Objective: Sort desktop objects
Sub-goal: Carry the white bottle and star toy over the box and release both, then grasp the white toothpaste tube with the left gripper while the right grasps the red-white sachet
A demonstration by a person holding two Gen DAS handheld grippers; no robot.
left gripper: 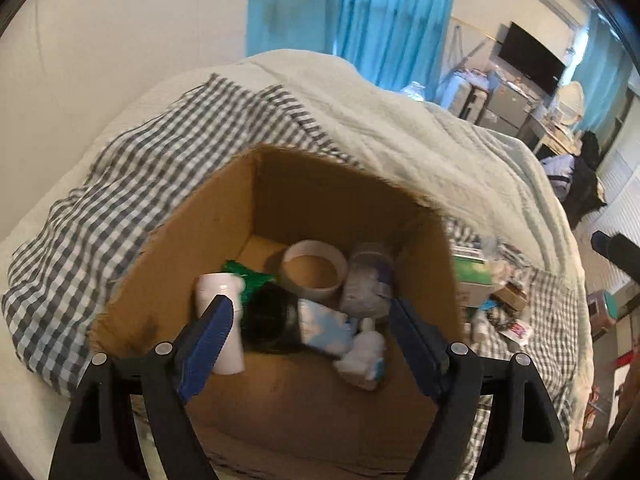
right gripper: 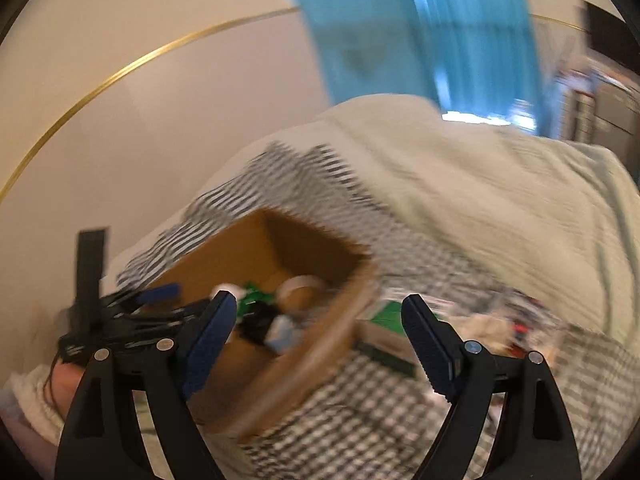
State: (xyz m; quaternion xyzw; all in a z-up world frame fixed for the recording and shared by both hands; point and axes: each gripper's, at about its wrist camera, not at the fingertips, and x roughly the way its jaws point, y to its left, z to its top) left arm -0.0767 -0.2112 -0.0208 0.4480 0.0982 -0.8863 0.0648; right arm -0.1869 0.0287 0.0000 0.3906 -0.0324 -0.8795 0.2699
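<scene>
Both hand-held grippers gape wide (left [left gripper: 310, 316], right [right gripper: 318, 320]), empty.

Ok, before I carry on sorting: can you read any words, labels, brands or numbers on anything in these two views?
No text can be read in either view.
green and white box: printing too blurred to read.
small packet with red print: too small and blurred.
clear bottle in the cardboard box: label unreadable.
white tube: no lettering visible.
Right wrist view: motion-blurred throughout.
</scene>
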